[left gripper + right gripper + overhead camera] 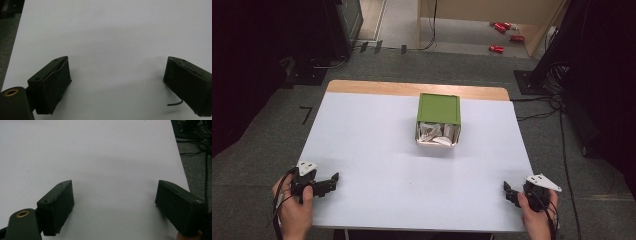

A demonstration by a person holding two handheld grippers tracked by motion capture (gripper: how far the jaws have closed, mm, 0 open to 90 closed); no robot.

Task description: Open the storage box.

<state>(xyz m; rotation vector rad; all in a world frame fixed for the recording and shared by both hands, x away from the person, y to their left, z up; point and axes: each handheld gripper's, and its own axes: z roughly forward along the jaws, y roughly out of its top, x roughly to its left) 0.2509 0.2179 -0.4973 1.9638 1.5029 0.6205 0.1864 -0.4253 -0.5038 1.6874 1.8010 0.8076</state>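
Left gripper [330, 183] sits at the near-left corner of the white table [372, 145] — jaws spread wide, nothing between them. Right gripper [509, 192] at the near-right corner — jaws likewise wide apart, empty. Green box [438, 119], open side showing crumpled white wrappers [436, 134], stands far centre, well apart from both.

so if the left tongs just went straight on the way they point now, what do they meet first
Probably nothing: the left tongs are open over the bare white table, and the way ahead looks free. The green box seems to sit off that line, though depth is unclear.
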